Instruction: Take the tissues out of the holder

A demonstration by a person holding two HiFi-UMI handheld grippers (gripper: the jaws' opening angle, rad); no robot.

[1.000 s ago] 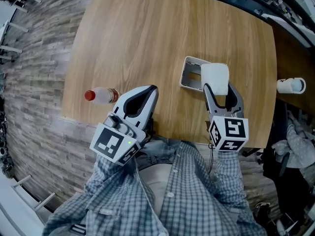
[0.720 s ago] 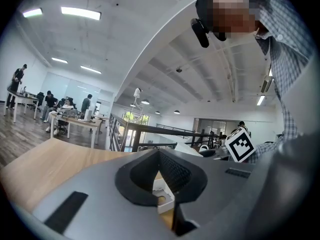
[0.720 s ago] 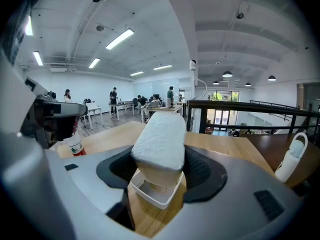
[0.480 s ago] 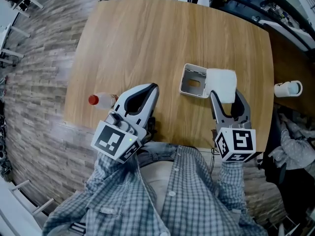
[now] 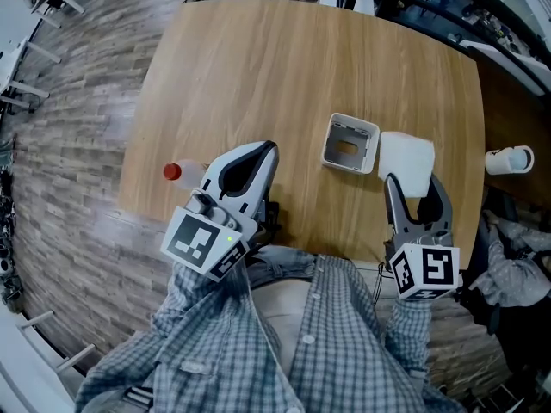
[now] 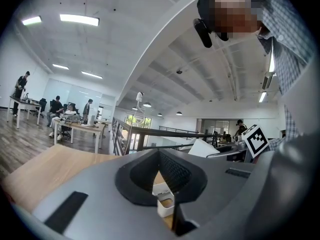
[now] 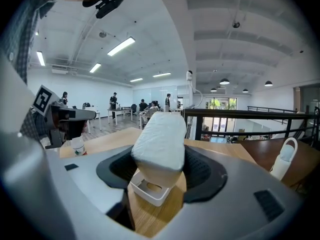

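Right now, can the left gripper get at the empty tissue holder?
Probably yes. The left gripper points toward the tissue holder with only bare table between them, and the right gripper holds the tissue pack off to the holder's right. The left jaws are shut, so they'd need opening first.

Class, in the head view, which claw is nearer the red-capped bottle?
Left. The left claw hangs just right of the bottle; the right claw, gripping the tissues, is farther off, beyond the holder.

No legible words or numbers, bottle [image 5: 191,176] label too small to read, marker cubes [image 5: 200,243] [image 5: 424,271] show only black-and-white patterns
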